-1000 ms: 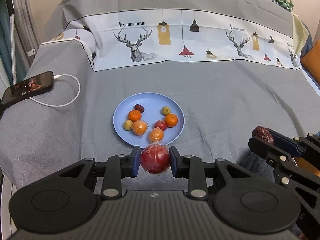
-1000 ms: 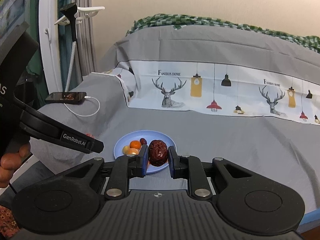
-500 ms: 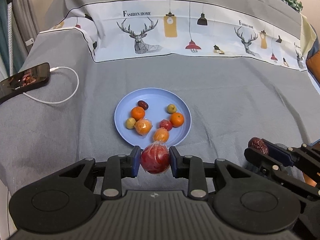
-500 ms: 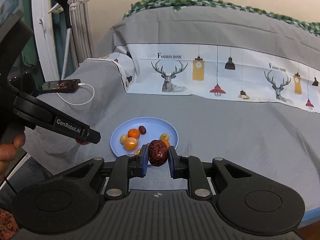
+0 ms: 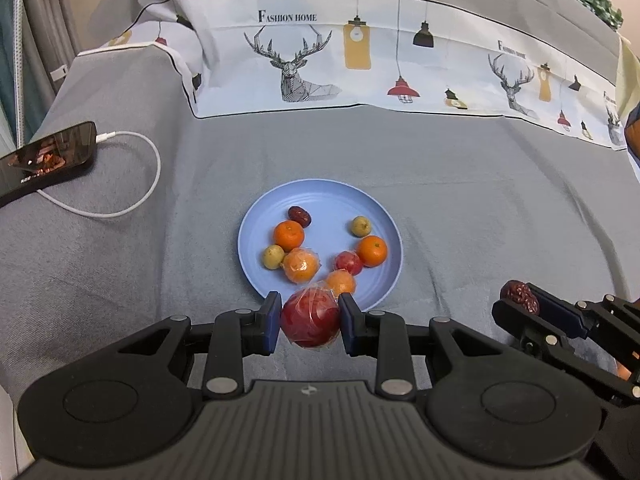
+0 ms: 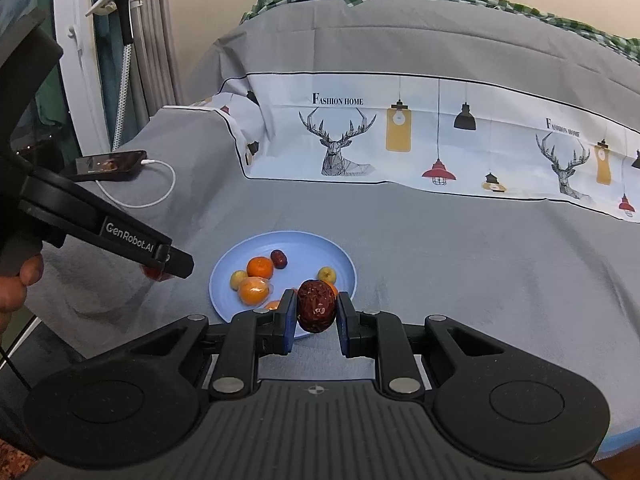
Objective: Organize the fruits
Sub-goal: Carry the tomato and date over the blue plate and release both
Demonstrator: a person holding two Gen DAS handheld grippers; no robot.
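Note:
A blue plate [image 5: 384, 216] lies on the grey bedspread and holds several small fruits: oranges, a red date, green-yellow fruits, a small red fruit. My left gripper [image 5: 310, 322] is shut on a wrapped red apple [image 5: 311, 322], held just at the plate's near rim. My right gripper [image 6: 317, 312] is shut on a dark red date [image 6: 316, 311], held above the plate's [image 6: 248, 256] near right edge. In the left wrist view the right gripper [image 5: 520, 300] sits right of the plate with the date [image 5: 519, 295].
A phone [image 5: 48, 156] with a white charging cable [image 5: 132, 184] lies at the left on the bed. A printed white cloth band [image 5: 360, 64] runs across the back. The left gripper's black body [image 6: 104, 232] reaches in at the left of the right wrist view.
Both grippers have moved forward toward the plate, which now looks larger and closer. Each still holds its fruit.

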